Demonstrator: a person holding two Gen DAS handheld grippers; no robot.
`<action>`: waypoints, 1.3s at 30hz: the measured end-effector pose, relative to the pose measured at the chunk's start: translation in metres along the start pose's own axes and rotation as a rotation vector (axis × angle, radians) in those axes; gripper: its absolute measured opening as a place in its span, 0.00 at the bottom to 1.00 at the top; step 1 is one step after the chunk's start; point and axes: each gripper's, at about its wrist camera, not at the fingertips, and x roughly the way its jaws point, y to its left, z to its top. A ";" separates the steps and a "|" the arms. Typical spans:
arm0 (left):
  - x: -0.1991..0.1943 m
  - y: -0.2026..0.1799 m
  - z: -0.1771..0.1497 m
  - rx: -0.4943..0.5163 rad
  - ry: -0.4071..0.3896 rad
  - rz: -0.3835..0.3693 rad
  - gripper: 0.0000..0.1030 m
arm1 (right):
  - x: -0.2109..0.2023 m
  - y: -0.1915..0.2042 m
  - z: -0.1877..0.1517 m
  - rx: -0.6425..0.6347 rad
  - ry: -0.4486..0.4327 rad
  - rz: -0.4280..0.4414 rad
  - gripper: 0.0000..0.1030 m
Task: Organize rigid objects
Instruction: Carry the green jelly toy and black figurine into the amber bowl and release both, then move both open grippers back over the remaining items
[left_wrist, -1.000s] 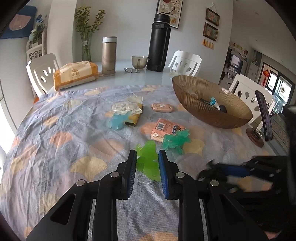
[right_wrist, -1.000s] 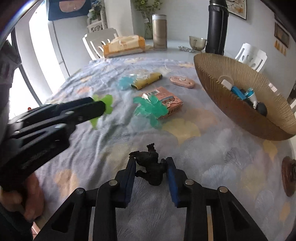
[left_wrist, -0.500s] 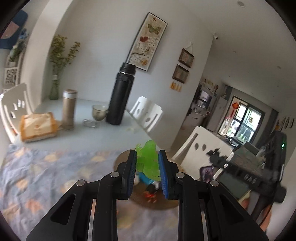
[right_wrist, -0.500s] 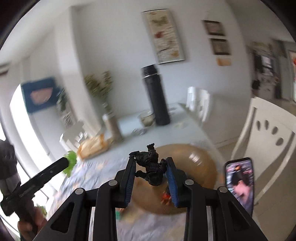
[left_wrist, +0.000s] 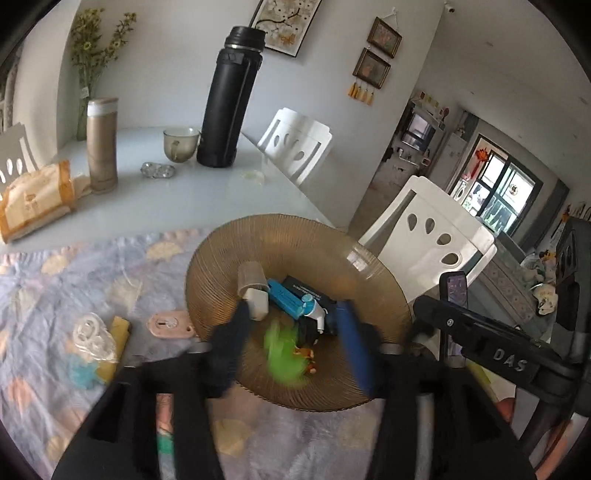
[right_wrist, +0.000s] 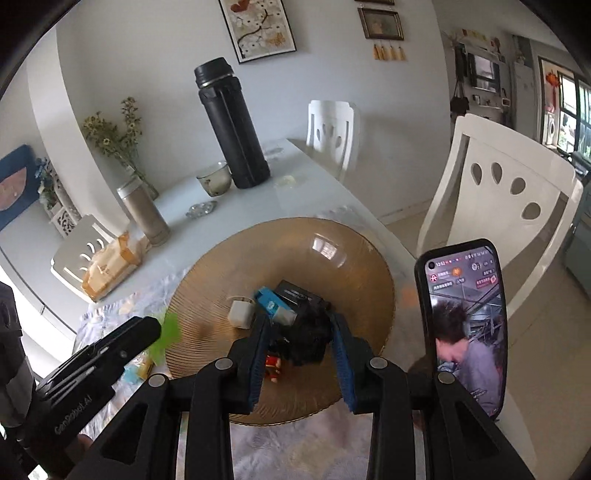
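A brown ribbed bowl (left_wrist: 221, 258) (right_wrist: 351, 258) holds a white charger, a blue box, a black box and small toys. My left gripper (left_wrist: 291, 354) is open above the bowl, blurred by motion. The green toy (left_wrist: 284, 354) is loose between its spread fingers, over the bowl's inside. In the right wrist view the green toy (right_wrist: 168, 332) shows by the left gripper's tip. My right gripper (right_wrist: 301, 343) is open over the bowl. The black figure (right_wrist: 308, 339) sits blurred between its fingers, apart from the pads.
A phone on a stand (right_wrist: 465, 332) is right of the bowl. On the cloth lie a pink case (left_wrist: 170, 325), a yellow packet (left_wrist: 110, 343) and a blue toy (left_wrist: 83, 373). A black flask (left_wrist: 229, 99), steel tumbler (left_wrist: 101, 144), cup and tissue pack stand behind. White chairs ring the table.
Both grippers have opened over the bowl. The green toy and the black figure have left their grips. A second ago both were low over the tablecloth.
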 end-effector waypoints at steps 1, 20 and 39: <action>-0.009 0.001 0.000 0.008 -0.019 -0.002 0.67 | -0.004 0.000 0.000 -0.004 -0.016 0.012 0.46; -0.167 0.102 -0.063 -0.151 -0.273 0.206 0.80 | -0.048 0.119 -0.085 -0.322 -0.042 0.342 0.62; -0.085 0.147 -0.133 -0.095 -0.057 0.415 0.80 | 0.050 0.135 -0.161 -0.411 0.078 0.289 0.78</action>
